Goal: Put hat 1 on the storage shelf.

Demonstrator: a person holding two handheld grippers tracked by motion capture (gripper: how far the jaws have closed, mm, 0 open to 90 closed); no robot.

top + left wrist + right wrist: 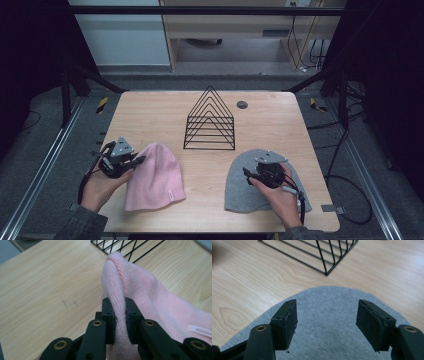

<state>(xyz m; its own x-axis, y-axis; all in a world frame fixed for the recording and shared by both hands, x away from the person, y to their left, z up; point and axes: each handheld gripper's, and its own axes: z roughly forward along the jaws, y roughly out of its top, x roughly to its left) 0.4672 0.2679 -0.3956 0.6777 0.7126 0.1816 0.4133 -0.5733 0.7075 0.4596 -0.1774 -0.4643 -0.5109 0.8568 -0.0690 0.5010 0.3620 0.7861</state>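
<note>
Light wood worktop (150,115), grey floor around it, dark frame rails on both sides, a desk and cables at the back. Black wire rack (210,120) of nested triangles stands upright mid-worktop, toward the far edge; small dark round cap (242,104) just right of its peak. On my side I've got two beanies lying flat: pink beanie (152,177) front left, grey beanie (252,185) front right, well apart, with bare wood between them. Left tongs (131,162) sit at the pink beanie's left edge, gripped by my left hand (100,187) coming in from the bottom. In the left gripper view the left tongs (120,315) are clamped on a raised fold of the pink knit (140,290); fabric is pinched between both pads and the ridge runs up away from them toward the rack's base. White label (200,330) shows on the beanie near its hem. Right tongs (248,176) hover over the grey beanie's middle, right hand (282,197) behind them. In the right gripper view the right tongs (326,322) are spread wide, pads apart, nothing between them, grey fabric (324,340) directly below; I can't tell if the tips touch it. Rack corner (327,273) sits just beyond the grey beanie's rounded crown.
</note>
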